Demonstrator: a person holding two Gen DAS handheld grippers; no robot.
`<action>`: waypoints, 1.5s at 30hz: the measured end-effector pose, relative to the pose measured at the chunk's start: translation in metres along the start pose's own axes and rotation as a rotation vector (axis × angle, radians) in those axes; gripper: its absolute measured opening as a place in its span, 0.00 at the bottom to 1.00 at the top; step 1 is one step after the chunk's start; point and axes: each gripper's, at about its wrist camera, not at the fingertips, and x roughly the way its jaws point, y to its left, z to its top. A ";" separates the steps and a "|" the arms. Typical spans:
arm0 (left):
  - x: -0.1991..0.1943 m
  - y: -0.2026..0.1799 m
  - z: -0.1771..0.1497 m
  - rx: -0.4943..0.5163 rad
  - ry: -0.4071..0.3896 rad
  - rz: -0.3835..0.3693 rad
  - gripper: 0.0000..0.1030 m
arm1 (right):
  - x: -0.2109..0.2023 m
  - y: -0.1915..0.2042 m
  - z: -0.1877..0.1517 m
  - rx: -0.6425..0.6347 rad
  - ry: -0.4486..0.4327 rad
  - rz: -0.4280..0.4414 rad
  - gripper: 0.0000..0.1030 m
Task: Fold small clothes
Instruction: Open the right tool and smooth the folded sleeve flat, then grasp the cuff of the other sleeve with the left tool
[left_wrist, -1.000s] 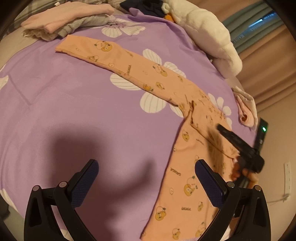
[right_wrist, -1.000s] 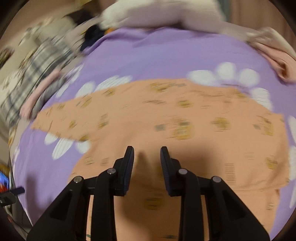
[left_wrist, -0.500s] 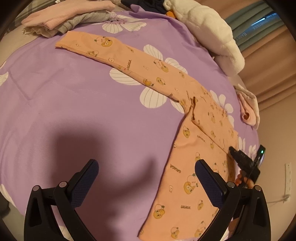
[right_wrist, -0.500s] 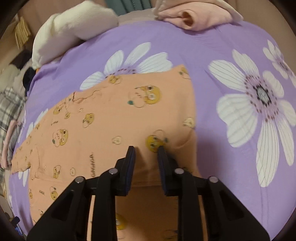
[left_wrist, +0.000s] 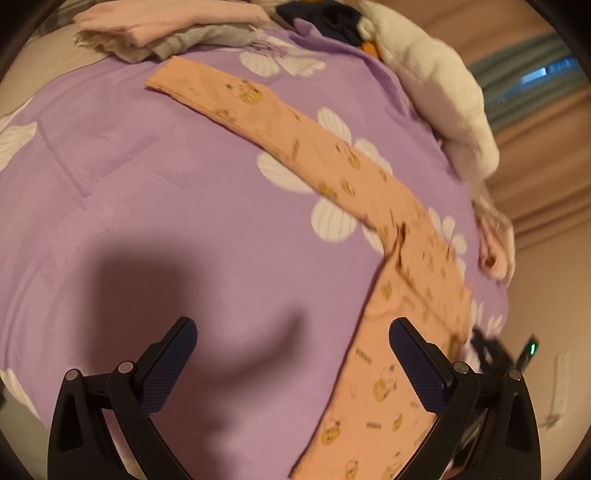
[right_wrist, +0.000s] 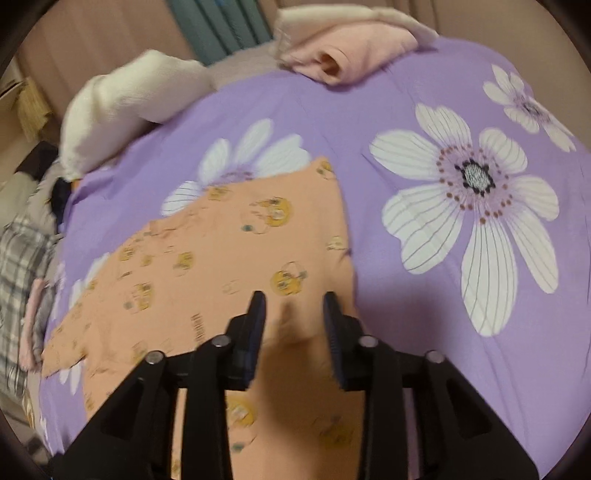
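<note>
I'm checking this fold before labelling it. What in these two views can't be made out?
- Left wrist view: the orange pants' near leg end runs off the bottom edge.
- Left wrist view: the right tongs are a dark blur at the pants' far edge; their jaws cannot be read.
- Right wrist view: the right tongs are opening over the pants; motion blur hides whether the pads touch cloth.

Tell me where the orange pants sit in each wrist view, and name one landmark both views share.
Left wrist: the orange pants run in a bent band from upper left to lower right, passing behind the left gripper's right finger.
Right wrist: the pants fill the lower left and centre, under the right gripper.
Shared landmark: the white blanket at the bed's far edge.
</note>
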 end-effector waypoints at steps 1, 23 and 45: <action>-0.002 0.006 0.005 -0.024 -0.012 -0.024 1.00 | -0.007 0.003 -0.002 -0.014 -0.005 0.017 0.36; 0.037 0.107 0.125 -0.416 -0.241 -0.400 1.00 | -0.060 0.087 -0.077 -0.238 0.011 0.287 0.53; 0.058 0.104 0.178 -0.419 -0.240 -0.125 0.46 | -0.036 0.119 -0.094 -0.339 0.096 0.261 0.53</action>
